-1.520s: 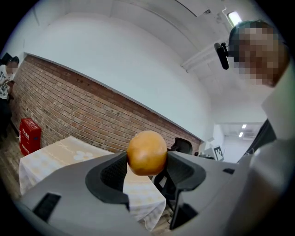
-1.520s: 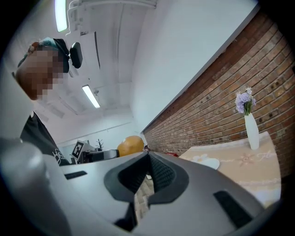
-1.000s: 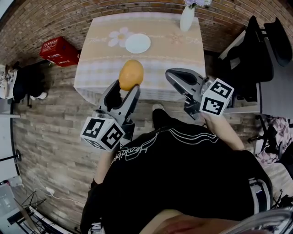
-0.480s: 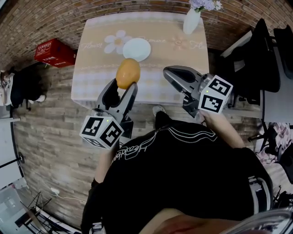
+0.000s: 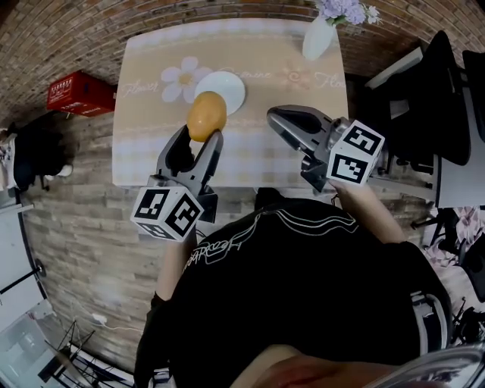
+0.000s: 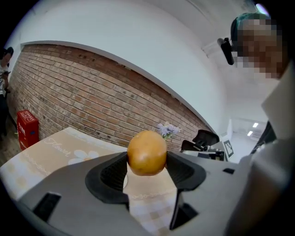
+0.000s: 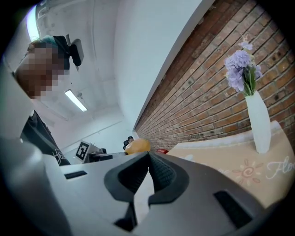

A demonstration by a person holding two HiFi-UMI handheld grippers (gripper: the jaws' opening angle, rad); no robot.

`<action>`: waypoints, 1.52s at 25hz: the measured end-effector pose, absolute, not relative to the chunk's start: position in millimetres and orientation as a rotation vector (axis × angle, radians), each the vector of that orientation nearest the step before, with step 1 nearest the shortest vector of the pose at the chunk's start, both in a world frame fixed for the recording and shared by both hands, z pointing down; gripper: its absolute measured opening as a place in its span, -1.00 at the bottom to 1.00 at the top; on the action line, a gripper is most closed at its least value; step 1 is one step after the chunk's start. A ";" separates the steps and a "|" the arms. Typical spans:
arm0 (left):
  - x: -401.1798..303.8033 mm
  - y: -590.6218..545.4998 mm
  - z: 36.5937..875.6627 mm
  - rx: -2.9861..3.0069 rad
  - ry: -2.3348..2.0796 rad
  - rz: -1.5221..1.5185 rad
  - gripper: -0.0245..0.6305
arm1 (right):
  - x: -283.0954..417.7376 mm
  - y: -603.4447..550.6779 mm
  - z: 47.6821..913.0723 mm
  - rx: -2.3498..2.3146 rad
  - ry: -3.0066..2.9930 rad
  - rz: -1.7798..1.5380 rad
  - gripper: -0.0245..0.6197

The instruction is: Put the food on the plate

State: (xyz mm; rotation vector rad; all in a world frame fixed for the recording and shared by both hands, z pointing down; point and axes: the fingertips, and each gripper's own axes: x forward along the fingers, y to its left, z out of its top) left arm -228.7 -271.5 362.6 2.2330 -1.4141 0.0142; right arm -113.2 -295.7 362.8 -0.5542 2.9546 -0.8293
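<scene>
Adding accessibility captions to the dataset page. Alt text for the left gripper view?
The left gripper holds a round orange food item between its two dark fingers, above a table with a flower-print cloth. Behind stand a brick wall, a red crate and purple flowers.

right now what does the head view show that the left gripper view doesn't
Head view only: the marker cube on the left gripper. Left gripper view only: the white ceiling. Both: the food clamped between the left jaws, the table, the red crate and the flowers.
</scene>
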 end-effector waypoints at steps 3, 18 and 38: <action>-228.5 -291.5 370.6 2.223 -1.411 0.033 -0.11 | -112.8 -312.5 369.9 -0.560 2.959 -0.841 -0.93; -238.5 -366.6 444.2 2.121 -1.455 0.186 -0.11 | -108.5 -369.2 410.2 -0.566 2.960 -0.956 -0.93; -244.2 -404.4 559.4 2.039 -1.459 0.451 -0.11 | -94.8 -384.8 458.6 -0.601 2.949 -1.114 -0.93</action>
